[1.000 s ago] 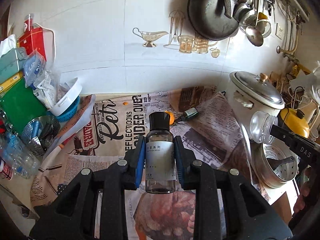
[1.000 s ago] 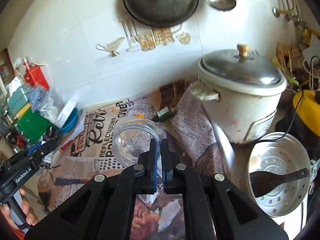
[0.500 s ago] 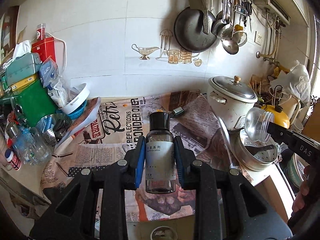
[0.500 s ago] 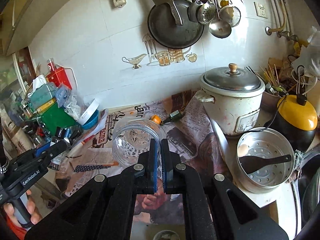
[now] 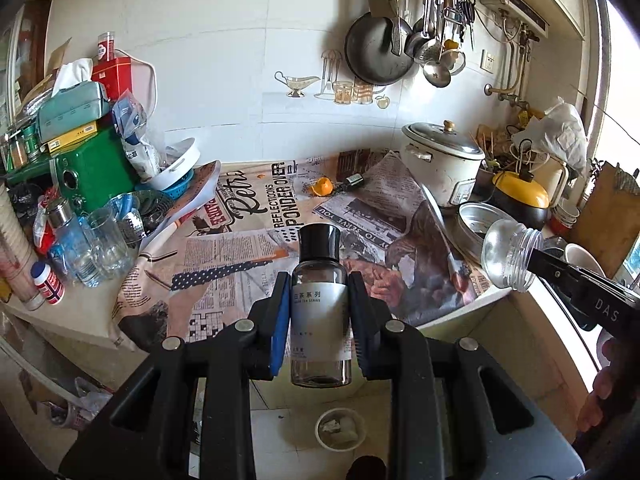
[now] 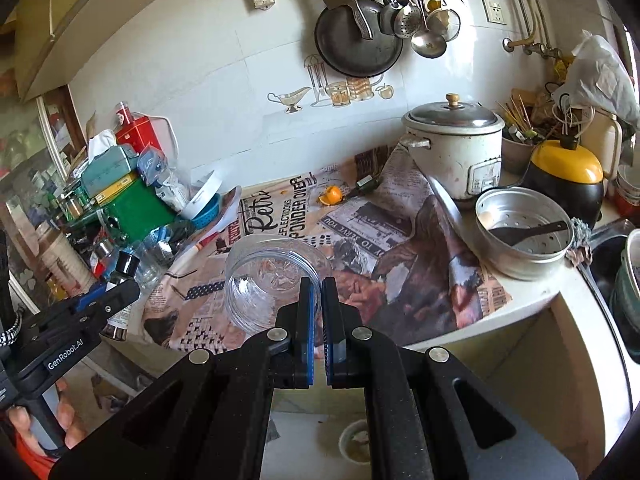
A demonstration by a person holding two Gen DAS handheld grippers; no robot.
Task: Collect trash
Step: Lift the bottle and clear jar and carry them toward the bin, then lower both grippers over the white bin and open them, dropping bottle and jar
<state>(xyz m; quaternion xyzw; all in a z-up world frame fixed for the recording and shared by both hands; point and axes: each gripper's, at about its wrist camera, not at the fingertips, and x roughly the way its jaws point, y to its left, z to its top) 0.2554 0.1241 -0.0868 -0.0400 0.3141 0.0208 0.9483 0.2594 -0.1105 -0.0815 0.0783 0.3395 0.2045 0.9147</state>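
Right tool (image 6: 318, 312) pinches clear jar's (image 6: 276, 280) rim above newspaper-covered counter (image 6: 400, 240).

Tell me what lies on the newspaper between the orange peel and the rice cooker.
A small dark bottle lies on its side between the orange peel and the rice cooker; both wrist views show it.

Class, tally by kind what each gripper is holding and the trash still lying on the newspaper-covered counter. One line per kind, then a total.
Dark-capped bottle, in the left gripper: 1
Clear jar, in the right gripper: 1
Orange peel: 1
Small dark vial: 1
Total: 4
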